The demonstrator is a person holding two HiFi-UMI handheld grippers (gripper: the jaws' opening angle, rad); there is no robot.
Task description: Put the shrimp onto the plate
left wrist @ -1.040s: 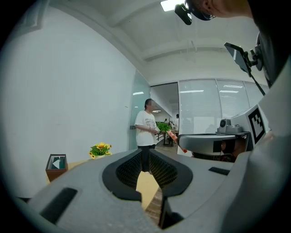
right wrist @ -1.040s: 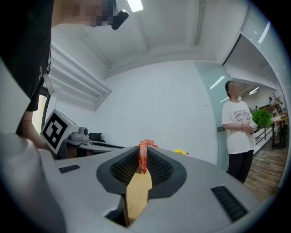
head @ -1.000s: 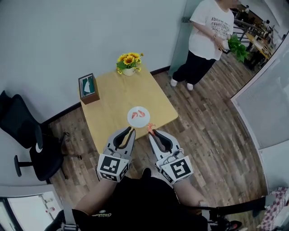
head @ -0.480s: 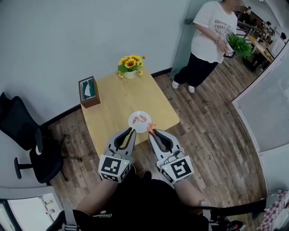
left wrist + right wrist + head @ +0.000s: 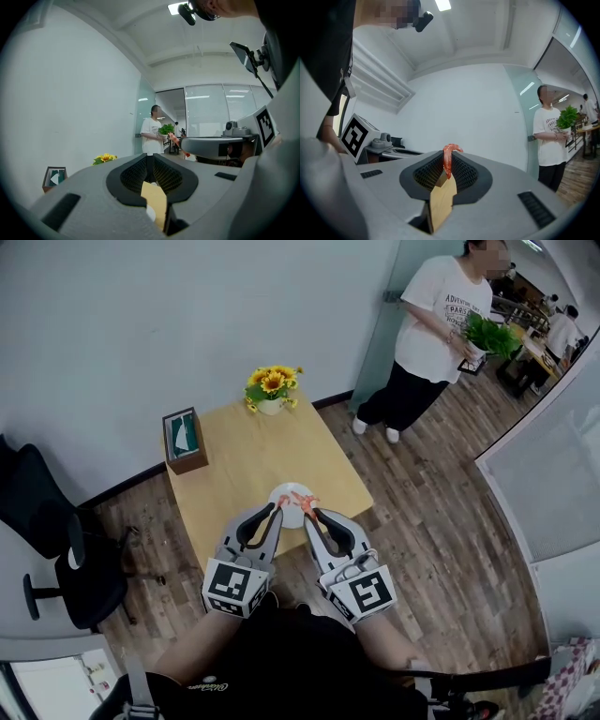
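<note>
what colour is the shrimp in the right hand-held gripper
Orange-red. The shrimp pinched in the right hand-held gripper shows best in the right gripper view.

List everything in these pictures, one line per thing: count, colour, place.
table: one, light wood, against the wall, ahead of the grippers
plate: one, white, at the table's near edge
shrimp: one certain, orange-red, pinched in the right gripper, at the plate's near side
sunflowers: one bunch, yellow, in a white pot at the table's far edge
tissue box: one, dark brown, table's far left corner
office chair: one, black, left of the table
standing person: one, white T-shirt, black trousers, on the wood floor beyond the table, holding a green plant
left gripper: one, grey, jaws together, empty, beside the plate
right gripper: one, grey, shut on the shrimp
</note>
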